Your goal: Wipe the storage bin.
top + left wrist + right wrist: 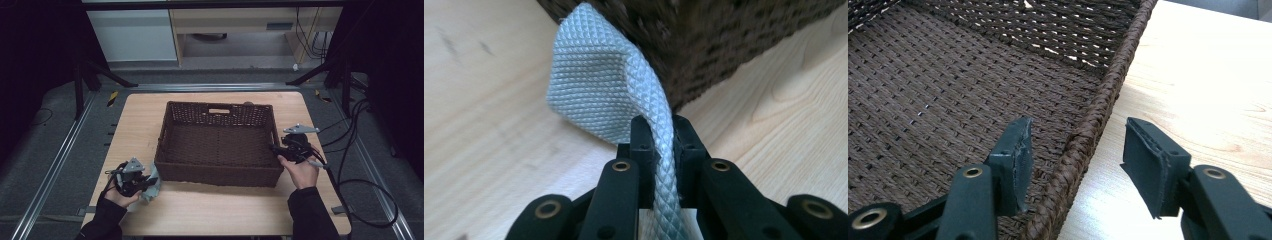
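- The left gripper (659, 145) is clenching a pale grey cloth (604, 85) between its jaws, down at the near left corner of the wicker basket (220, 175).
- The cloth is standing up folded, touching the basket's outer wall, with its lower edge on the wooden table (225, 210).
- The right gripper (1075, 160) is hanging released, its jaws straddling the basket's right rim: one jaw inside, one over the table.
- The basket is sitting mid-table.
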Demonstrator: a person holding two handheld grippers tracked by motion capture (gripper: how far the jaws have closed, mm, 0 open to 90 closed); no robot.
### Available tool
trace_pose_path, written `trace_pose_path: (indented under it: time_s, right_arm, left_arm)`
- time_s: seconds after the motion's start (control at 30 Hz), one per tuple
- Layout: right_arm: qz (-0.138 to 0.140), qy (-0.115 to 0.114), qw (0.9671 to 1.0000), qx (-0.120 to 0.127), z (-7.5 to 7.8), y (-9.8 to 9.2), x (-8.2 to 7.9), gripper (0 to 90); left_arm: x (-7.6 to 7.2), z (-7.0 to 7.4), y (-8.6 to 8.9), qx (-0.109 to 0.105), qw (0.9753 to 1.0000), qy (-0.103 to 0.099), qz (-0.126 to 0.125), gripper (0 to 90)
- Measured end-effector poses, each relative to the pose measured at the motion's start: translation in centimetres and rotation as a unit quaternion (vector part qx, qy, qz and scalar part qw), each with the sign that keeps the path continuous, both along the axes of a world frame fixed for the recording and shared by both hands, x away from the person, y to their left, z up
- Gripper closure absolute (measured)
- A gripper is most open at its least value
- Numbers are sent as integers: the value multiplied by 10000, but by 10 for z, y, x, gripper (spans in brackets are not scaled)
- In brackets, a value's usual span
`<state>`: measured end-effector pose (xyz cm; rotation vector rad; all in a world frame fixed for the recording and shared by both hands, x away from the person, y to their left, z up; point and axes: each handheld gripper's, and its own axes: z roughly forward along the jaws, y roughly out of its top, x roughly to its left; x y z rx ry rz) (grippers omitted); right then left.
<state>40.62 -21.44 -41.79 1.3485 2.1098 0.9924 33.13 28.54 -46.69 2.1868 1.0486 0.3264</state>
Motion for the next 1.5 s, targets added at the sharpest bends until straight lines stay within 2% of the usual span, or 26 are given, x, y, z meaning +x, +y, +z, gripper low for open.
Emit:
trace_pose_path:
  time_s: [0.1,0.13,0.17,0.23,0.27,0.3,0.37,0.4,0.43,0.5,0.53,0.57,0.7,0.8,0.87,1.03,1.07,1.2,1.3,1.33,1.5]
  right_arm:
    - [-1,-6,10000,14,0,0,0,451]
    - [-7,-14,10000,30,1,-1,-1,448]
    - [-7,-14,10000,30,1,-1,-1,448]
    - [-18,-34,10000,48,2,-2,-1,445]
    - [-16,-55,10000,63,2,-3,-2,441]
    - [-16,-55,10000,63,2,-3,-2,441]
    - [-23,-53,10000,72,2,-4,-2,438]
    - [-26,-39,10000,70,1,-4,-2,436]
    - [-26,-39,10000,70,1,-4,-2,436]
    - [-30,-26,10000,65,1,-4,-2,434]
    - [-25,-28,10000,67,1,-4,-2,433]
    - [-25,-28,10000,67,1,-4,-2,433]
    - [-25,-32,10000,66,1,-4,-2,431]
    - [-22,-31,10000,71,1,-3,-2,430]
    - [-26,-37,10000,70,1,-4,-2,429]
    - [-41,-62,9999,105,3,-5,-3,429]
    - [-47,-64,9999,113,3,-5,-3,428]
    - [-50,-90,9998,142,4,-7,-3,427]
    - [-46,-88,9998,144,4,-7,-3,427]
    - [-49,-86,9999,127,5,-6,-3,427]
    - [-45,-91,9999,121,5,-6,-3,427]
  left_arm:
    - [-1,11,11,-107,9995,-208,229,817]
    - [0,14,20,-87,9986,-271,457,817]
    - [0,14,20,-87,9986,-271,457,817]
    - [2,15,30,-93,9969,-286,722,817]
    - [4,15,40,1,9943,-324,1019,817]
    - [4,15,40,1,9943,-324,1019,816]
    - [6,14,48,-67,9920,-301,1225,816]
    - [9,11,55,-11,9893,-284,1432,816]
    - [9,11,55,-11,9893,-284,1432,815]
    - [12,8,61,70,9863,-250,1632,814]
    - [14,5,67,129,9833,-193,1805,811]
    - [14,5,67,129,9833,-193,1805,811]
    - [17,-1,74,223,9800,-52,1977,808]
    - [18,-6,74,280,9802,38,1960,793]
    - [19,-7,74,332,9803,26,1948,767]
    - [18,-6,75,313,9803,8,1950,645]
    - [18,-5,75,290,9801,-12,1962,645]
    - [15,4,76,184,9798,-160,1987,554]
    - [13,8,76,120,9797,-209,1989,546]
    - [11,14,75,44,9801,-270,1969,542]
    - [8,23,71,1,9810,-360,1908,533]
